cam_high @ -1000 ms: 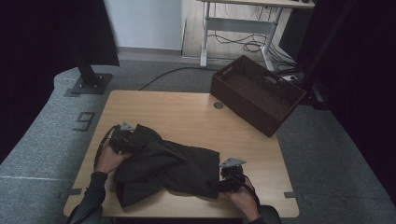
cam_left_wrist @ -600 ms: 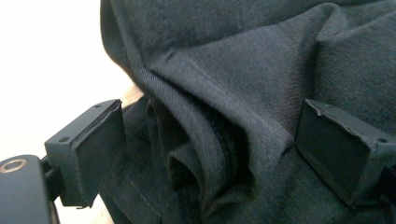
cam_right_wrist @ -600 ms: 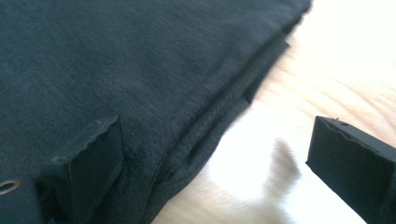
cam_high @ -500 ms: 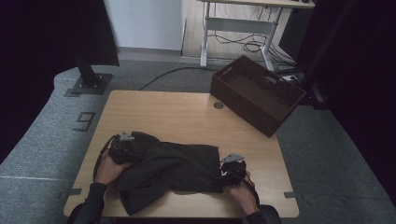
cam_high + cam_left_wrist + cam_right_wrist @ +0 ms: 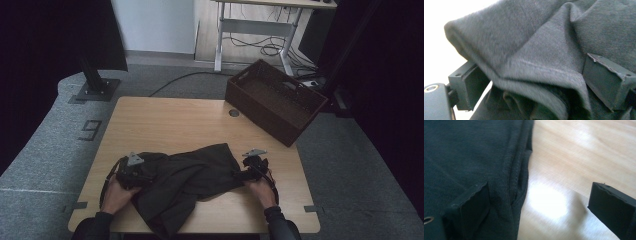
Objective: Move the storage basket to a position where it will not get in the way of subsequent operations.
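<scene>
Currently a dark garment is spread rumpled on the table's near half. Cloth is bunched between the left gripper's parted jaws; the right gripper is spread at the hem, which should be seated fully before closing.

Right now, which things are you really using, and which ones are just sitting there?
In use:
- dark cloth, crumpled on the table
- left gripper, jaws apart with a fold of cloth between them
- right gripper, jaws wide open at the cloth's hemmed edge

Just sitting there:
- brown basket at the table's far right corner
- desk and cables on the floor behind
</scene>
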